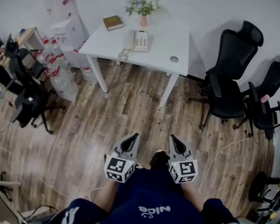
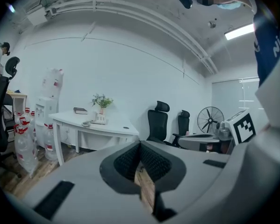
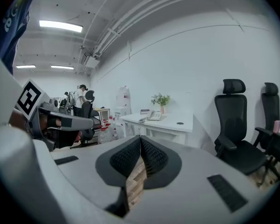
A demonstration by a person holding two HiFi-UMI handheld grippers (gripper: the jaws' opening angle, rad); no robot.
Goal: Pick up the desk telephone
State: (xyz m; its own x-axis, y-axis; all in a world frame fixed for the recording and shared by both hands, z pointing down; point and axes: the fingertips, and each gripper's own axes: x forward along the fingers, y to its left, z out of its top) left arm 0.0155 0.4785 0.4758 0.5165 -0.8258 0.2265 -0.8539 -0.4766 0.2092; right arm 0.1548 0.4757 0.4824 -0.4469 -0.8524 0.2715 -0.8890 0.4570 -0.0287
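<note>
A white desk telephone [image 1: 139, 40] lies on the white table [image 1: 172, 48] across the room, its handset on the left side with a coiled cord hanging toward the table's front edge. The left gripper view shows the telephone [image 2: 98, 121] small in the distance, as does the right gripper view, where the telephone [image 3: 154, 116] sits on the table top. Both grippers are held close to the person's body, far from the table. My left gripper [image 1: 135, 135] is shut with nothing between its jaws. My right gripper [image 1: 172, 136] is likewise shut and empty.
On the table stand a brown book [image 1: 113, 22] and a pink vase with flowers [image 1: 143, 18]. A water dispenser and several water bottles [image 1: 60, 64] crowd the table's left. Black office chairs [image 1: 228, 85] stand right, another chair [image 1: 27, 101] left. A white cable [image 1: 219, 154] crosses the wooden floor.
</note>
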